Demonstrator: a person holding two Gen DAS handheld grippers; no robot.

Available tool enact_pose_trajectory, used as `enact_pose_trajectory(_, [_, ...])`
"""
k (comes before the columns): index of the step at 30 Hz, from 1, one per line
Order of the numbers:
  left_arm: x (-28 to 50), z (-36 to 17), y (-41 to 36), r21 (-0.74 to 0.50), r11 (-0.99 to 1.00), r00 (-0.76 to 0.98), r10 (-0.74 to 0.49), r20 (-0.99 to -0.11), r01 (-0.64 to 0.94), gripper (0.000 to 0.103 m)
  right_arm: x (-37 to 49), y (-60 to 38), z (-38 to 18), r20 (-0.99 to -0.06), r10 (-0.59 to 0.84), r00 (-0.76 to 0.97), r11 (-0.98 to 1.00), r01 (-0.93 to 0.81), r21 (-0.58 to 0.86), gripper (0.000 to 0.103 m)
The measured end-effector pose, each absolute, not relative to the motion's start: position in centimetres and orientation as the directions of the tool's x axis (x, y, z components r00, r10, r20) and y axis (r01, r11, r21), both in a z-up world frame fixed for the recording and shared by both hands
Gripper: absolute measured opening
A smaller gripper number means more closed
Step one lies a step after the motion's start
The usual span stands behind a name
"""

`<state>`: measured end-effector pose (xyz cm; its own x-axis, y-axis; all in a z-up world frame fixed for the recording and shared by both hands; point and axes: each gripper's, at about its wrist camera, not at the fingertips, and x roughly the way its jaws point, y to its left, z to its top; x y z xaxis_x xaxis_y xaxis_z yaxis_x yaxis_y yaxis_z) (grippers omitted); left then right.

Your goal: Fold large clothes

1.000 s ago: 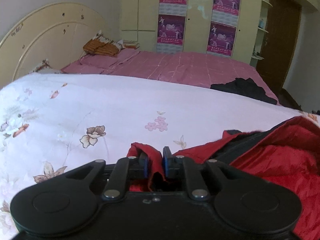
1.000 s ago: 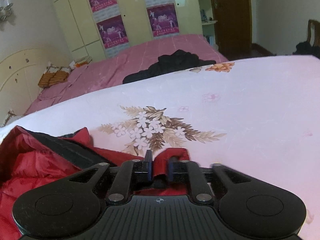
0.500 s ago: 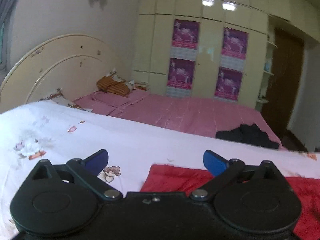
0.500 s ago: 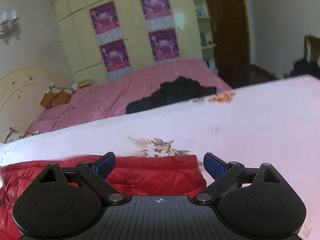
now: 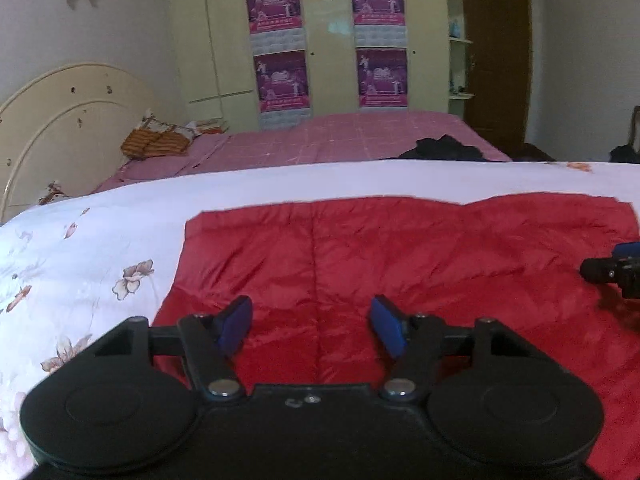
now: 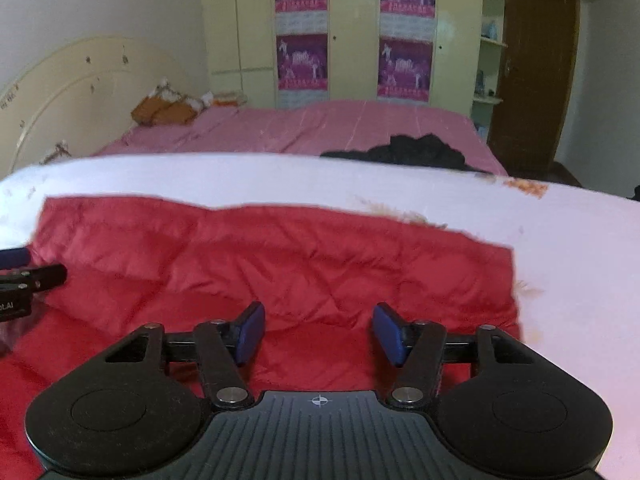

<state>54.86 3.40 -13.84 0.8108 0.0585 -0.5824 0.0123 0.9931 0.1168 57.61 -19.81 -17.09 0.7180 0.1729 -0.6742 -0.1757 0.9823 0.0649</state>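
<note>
A red padded garment lies spread flat on a white flowered bed cover; it also shows in the right wrist view. My left gripper is open and empty, held above the garment's left part. My right gripper is open and empty above the garment's right part. The tip of the right gripper shows at the right edge of the left wrist view. The tip of the left gripper shows at the left edge of the right wrist view.
Beyond the cover is a pink bed with a black garment on it and orange pillows by the cream headboard. Wardrobes with purple posters and a brown door stand behind.
Both grippers were shut on red fabric corners a second ago, then opened and let go. They have since pulled back and up, and the garment now lies flat in front of them.
</note>
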Motion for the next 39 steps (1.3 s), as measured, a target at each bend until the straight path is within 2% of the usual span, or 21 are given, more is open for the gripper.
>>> enact_pose_trajectory(6, [55.9,-14.9,3.9,0.103,0.994,0.803,0.093,-0.589,-0.039,0.067,59.9,-18.8,-19.5,-0.669,0.129,0.732,0.986,-0.164,0.011,0.06])
enact_pose_trajectory(8, [56.5,-15.2,4.5,0.081,0.995,0.79,0.101,-0.605,-0.065,0.076,60.6,-19.3,-20.2,-0.676,0.127,0.726,0.989,-0.146,0.03,0.06])
enact_pose_trajectory(13, [57.1,-15.2,5.7,0.034,0.996,0.765,0.083,-0.638,-0.081,0.08,61.1,-20.2,-20.7,-0.679,0.151,0.718,0.988,-0.135,0.078,0.06])
enact_pose_trajectory(17, [56.9,-14.2,6.4,0.03,0.995,0.746,0.089,-0.659,-0.092,0.079,61.5,-21.4,-19.7,-0.707,0.18,0.684,0.984,-0.124,0.13,0.06])
enact_pose_trajectory(21, [55.3,-12.3,7.3,-0.002,0.994,0.754,0.079,-0.653,-0.105,0.078,59.5,-22.4,-17.2,-0.684,0.19,0.705,0.98,-0.099,0.17,0.06])
enact_pose_trajectory(26, [52.7,-10.5,6.8,-0.041,0.996,0.753,0.029,-0.658,-0.075,0.081,55.4,-21.4,-14.5,-0.642,0.214,0.736,0.977,-0.16,0.142,0.06])
enact_pose_trajectory(31, [50.2,-10.6,5.4,-0.057,0.997,0.744,-0.001,-0.669,-0.05,0.081,51.7,-19.7,-14.4,-0.635,0.219,0.741,0.974,-0.199,0.104,0.06])
enact_pose_trajectory(35, [48.8,-11.4,4.4,0.004,0.999,0.747,0.038,-0.664,-0.048,0.085,50.0,-19.4,-15.1,-0.639,0.209,0.74,0.977,-0.193,0.096,0.06])
enact_pose_trajectory(39, [48.8,-13.3,4.3,0.083,0.995,0.741,0.099,-0.664,-0.058,0.089,49.1,-19.5,-16.6,-0.65,0.146,0.745,0.984,-0.177,0.019,0.06])
